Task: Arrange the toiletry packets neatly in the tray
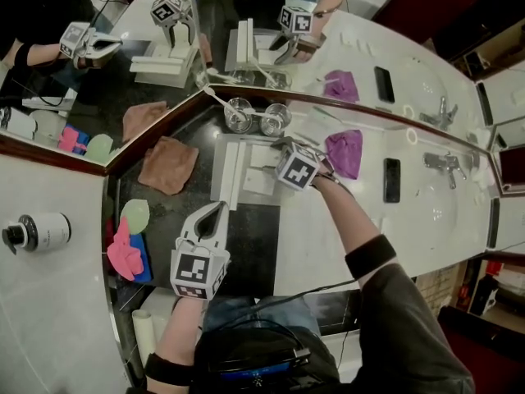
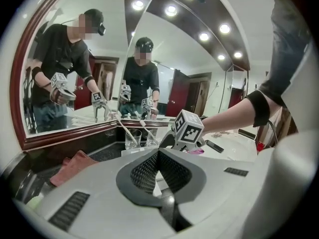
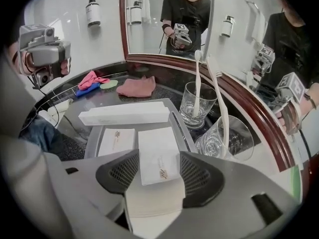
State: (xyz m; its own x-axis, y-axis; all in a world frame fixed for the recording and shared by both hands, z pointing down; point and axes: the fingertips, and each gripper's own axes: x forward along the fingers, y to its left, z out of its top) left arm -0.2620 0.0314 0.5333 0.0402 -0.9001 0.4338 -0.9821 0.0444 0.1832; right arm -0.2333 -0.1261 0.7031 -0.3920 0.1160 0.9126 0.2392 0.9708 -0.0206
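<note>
A grey tray (image 3: pixel 92 142) holds a long white box (image 3: pixel 124 114) at its far side and a flat white packet (image 3: pixel 115 141) in front of it. Beside that packet lies a second white packet (image 3: pixel 157 143), and my right gripper (image 3: pixel 159 157) stands open over it, its pads close to the packet's sides, pointing steeply down. Under the packet's near end shows a thicker white stack (image 3: pixel 149 205). In the head view the right gripper (image 1: pixel 275 150) is over the tray (image 1: pixel 217 189). My left gripper (image 1: pixel 220 209) hangs shut and holds nothing, in front of the tray; its jaws (image 2: pixel 158 156) meet.
Two glasses (image 3: pixel 197 103) (image 3: pixel 224 138) with toothbrushes stand right of the tray, against the mirror. A brown cloth (image 1: pixel 168 164) lies left of the tray, a purple cloth (image 1: pixel 344 152) and a phone (image 1: pixel 392 179) to the right. Pink and green items (image 1: pixel 125 253) sit at the near left.
</note>
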